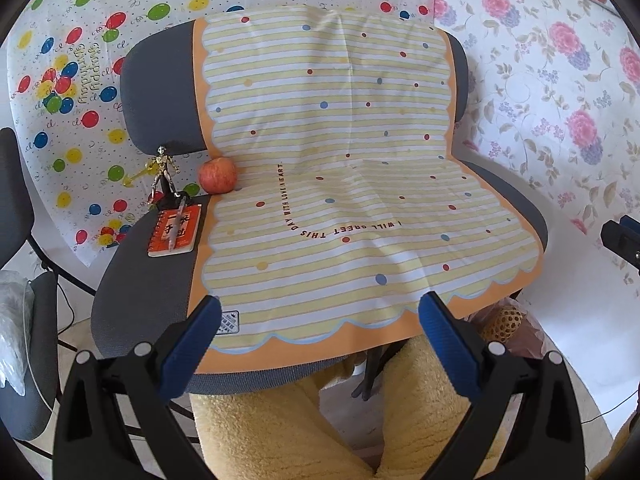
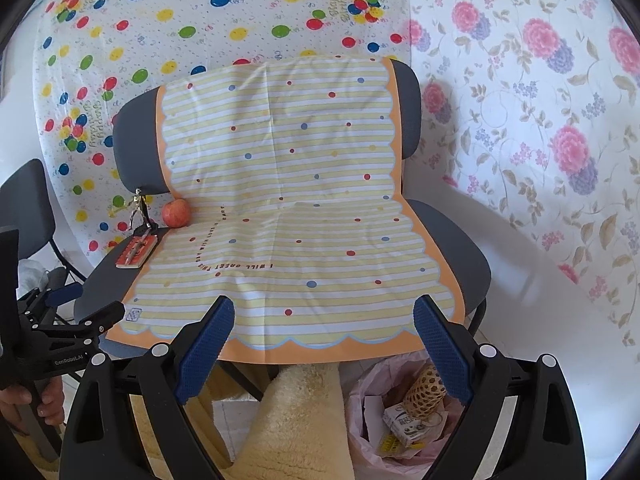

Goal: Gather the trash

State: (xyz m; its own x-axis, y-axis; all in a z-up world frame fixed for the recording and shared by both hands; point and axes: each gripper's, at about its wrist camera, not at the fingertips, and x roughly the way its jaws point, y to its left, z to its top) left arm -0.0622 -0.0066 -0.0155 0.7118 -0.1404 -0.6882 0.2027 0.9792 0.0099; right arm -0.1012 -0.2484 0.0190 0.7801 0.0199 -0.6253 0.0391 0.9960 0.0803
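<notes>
A grey chair (image 1: 140, 304) (image 2: 460, 240) is draped with a yellow striped cloth (image 1: 340, 200) (image 2: 288, 220). A trash bin lined with a pink bag (image 2: 360, 404) stands on the floor below the chair's front right. It holds a yellow foam net (image 2: 424, 394), a small carton (image 2: 404, 424) and other scraps. The net also shows in the left wrist view (image 1: 502, 322). My left gripper (image 1: 320, 344) is open and empty in front of the chair's front edge. My right gripper (image 2: 324, 352) is open and empty, above the bin and the seat edge.
On the seat's left side are an apple (image 1: 217, 175) (image 2: 176, 213), a small figurine (image 1: 164, 174) (image 2: 138, 210) and an orange notepad with a pen (image 1: 175, 230) (image 2: 137, 253). A fluffy yellow cloth (image 1: 304, 428) (image 2: 296, 420) lies below. Another chair (image 1: 24, 320) stands at left.
</notes>
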